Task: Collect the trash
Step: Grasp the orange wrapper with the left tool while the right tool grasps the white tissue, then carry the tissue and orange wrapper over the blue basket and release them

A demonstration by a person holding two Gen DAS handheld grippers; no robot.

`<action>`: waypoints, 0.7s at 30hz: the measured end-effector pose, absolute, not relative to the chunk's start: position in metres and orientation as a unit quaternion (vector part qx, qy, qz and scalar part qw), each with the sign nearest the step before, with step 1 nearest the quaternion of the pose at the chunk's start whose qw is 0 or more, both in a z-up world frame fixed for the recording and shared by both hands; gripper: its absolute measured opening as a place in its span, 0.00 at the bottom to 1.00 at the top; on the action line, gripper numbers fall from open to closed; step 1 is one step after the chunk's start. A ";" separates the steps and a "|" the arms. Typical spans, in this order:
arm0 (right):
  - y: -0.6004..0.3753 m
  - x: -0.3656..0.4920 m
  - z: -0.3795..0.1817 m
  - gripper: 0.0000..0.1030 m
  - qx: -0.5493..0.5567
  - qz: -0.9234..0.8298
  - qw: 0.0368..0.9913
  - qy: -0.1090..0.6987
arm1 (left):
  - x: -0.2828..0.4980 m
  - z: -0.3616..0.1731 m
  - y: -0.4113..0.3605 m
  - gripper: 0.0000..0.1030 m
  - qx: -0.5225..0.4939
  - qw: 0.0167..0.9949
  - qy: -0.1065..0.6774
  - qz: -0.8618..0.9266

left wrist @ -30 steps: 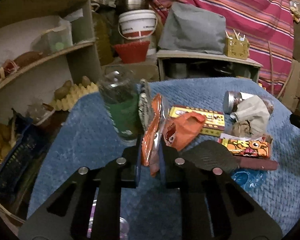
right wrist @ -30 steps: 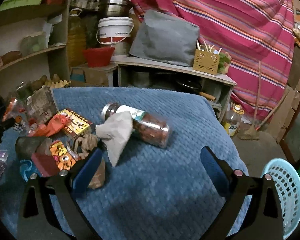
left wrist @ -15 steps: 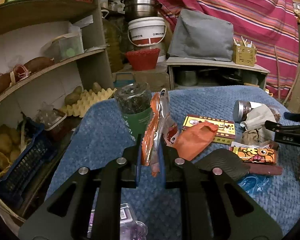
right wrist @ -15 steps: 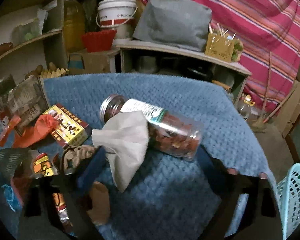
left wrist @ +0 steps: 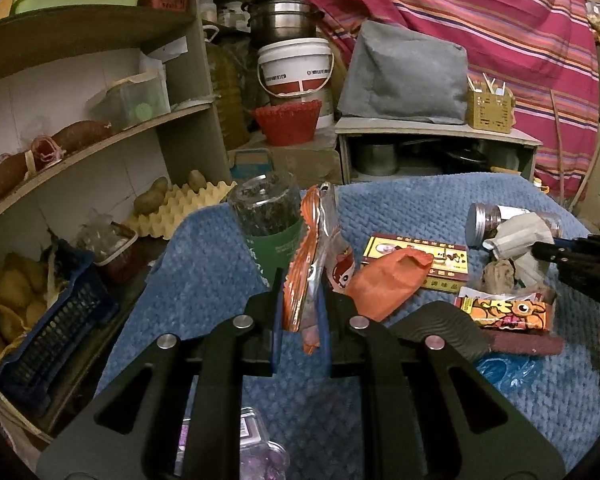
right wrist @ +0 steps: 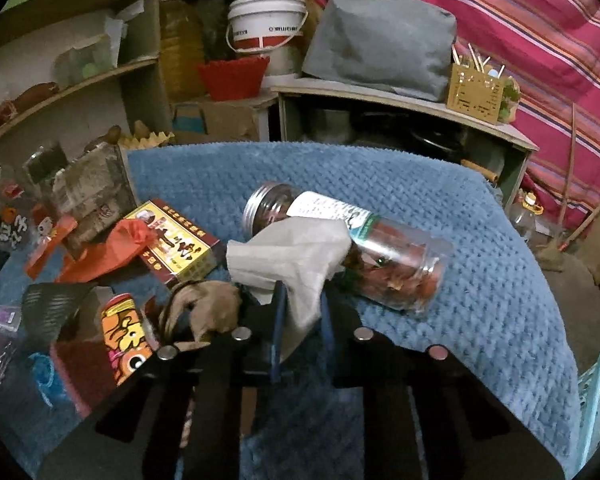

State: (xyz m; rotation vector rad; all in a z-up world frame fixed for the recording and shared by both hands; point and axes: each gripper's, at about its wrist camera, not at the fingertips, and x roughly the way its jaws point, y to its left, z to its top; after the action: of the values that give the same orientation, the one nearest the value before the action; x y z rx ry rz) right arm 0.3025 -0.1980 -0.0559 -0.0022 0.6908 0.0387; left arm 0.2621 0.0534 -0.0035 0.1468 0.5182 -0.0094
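Both claws angled down, left claw clamping wrapper, right claw pinching tissue

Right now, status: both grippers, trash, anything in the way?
Left gripper shut on orange wrapper. Right gripper shut on white tissue. Tissue drapes against fallen jar; may drag it.

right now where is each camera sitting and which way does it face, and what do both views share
Left wrist: sits on the left hand-held gripper, facing forward and down over the blue blanket toward the shelves; its own fingers clamp an orange snack wrapper, and the right hand-held gripper enters at the right edge.
Right wrist: sits on the right hand-held gripper, facing the lying jar; its fingers are shut on a white tissue.
Shared: jar, tissue, red-and-yellow box, white bucket.
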 end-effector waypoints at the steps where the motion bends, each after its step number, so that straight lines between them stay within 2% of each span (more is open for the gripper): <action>1: -0.200 0.298 -0.053 0.15 -0.001 0.019 0.942 0.335 | 0.261 -0.002 0.053 0.13 0.073 0.964 0.255 -0.003; 12: -0.232 0.256 -0.010 0.15 0.003 0.014 0.956 0.294 | 0.247 0.029 0.036 0.13 0.074 0.969 0.234 -0.006; 21: -0.271 0.217 0.018 0.15 0.009 0.005 0.963 0.271 | 0.225 0.060 -0.005 0.13 0.085 0.973 0.214 -0.035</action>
State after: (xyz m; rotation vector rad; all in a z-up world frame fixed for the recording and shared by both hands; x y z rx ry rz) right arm 0.2172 -0.2711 0.0180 0.0175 0.5489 0.0098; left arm 0.2249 -0.0052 0.0599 0.1707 0.4319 -0.0704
